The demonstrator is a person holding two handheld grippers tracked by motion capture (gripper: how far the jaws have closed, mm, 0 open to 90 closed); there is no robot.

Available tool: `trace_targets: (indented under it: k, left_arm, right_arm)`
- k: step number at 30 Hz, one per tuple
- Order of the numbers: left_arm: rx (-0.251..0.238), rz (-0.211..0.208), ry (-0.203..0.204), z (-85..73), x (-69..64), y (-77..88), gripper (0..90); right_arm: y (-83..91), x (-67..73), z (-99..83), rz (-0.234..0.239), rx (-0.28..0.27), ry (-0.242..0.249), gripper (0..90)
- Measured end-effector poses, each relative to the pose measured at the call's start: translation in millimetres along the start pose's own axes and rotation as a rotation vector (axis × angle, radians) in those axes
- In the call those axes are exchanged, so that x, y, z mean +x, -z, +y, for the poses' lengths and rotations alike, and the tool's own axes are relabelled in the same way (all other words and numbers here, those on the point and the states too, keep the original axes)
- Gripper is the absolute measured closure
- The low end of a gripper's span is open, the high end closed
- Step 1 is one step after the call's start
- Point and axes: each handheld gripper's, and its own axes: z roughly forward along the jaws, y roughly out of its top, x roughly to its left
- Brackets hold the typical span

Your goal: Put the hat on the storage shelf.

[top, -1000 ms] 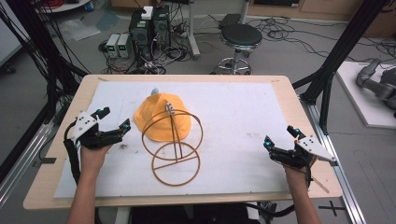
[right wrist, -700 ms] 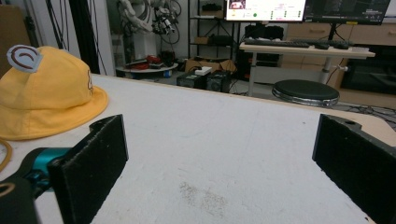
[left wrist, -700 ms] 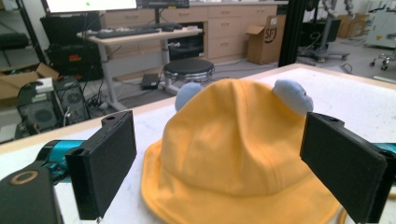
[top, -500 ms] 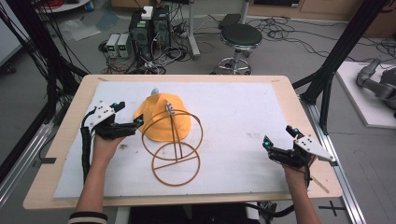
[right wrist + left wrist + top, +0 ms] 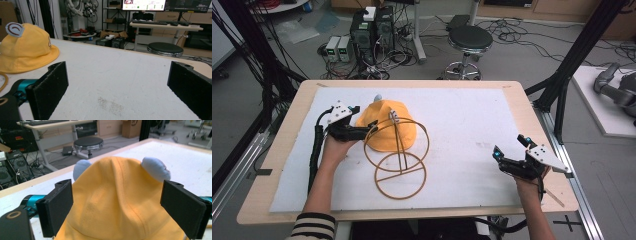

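A yellow bucket hat (image 5: 389, 131) with two pale blue ears lies on the white mat, left of centre. A golden wire stand (image 5: 400, 150) of rings rises just in front of it. My left gripper (image 5: 364, 122) is open at the hat's left side. In the left gripper view the hat (image 5: 117, 205) lies between the wide-apart jaws of the left gripper (image 5: 117, 192), its ears (image 5: 153, 168) at the far side. My right gripper (image 5: 509, 146) stands open over bare mat at the right. In the right gripper view the hat (image 5: 25, 48) sits far off to the left of the right gripper (image 5: 117, 85).
The white mat (image 5: 472, 125) covers most of the wooden table (image 5: 532, 115). A black stool (image 5: 469, 39), computer boxes (image 5: 372, 27) and cables stand on the floor beyond the far edge. Black frame posts flank the table on both sides.
My left gripper has moved from the mat's left edge rightward and forward up to the hat, so the hat now lies between its jaws. The right gripper has hardly moved.
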Motion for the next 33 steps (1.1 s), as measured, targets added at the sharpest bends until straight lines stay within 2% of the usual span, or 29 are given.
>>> trace_targets:
  k: [4, 10, 17, 22, 26, 33]
  left_arm:
    - [0.015, -0.021, -0.012, 5.1, -0.4, -8.7, 13.0]
    - [0.068, -0.039, -0.02, 7.5, 2.7, -23.0, 19.0]
    - [0.134, -0.059, -0.005, -2.0, 4.3, -35.1, 28.6]
    - [0.143, -0.061, -0.006, -3.6, 2.2, -38.7, 41.5]
    - [0.159, -0.064, -0.022, -4.7, 1.0, -40.4, 53.9]
    - [0.145, -0.042, -0.018, -5.3, -1.9, -40.0, 82.8]
  right_arm:
    - [-1.3, 0.6, -0.4, 0.002, 0.004, 0.002, 3.1]
    - [-2.0, 0.5, -0.6, 0.0, 0.003, 0.008, 3.0]
    - [-3.3, 0.8, -1.4, 0.005, 0.007, 0.015, 3.1]
    - [-3.6, 1.7, -1.5, 0.004, 0.014, 0.012, 3.1]
    - [-3.9, 2.2, -1.7, 0.007, 0.016, 0.018, 3.0]
    - [-4.1, 2.4, -1.8, 0.008, 0.018, 0.029, 3.1]
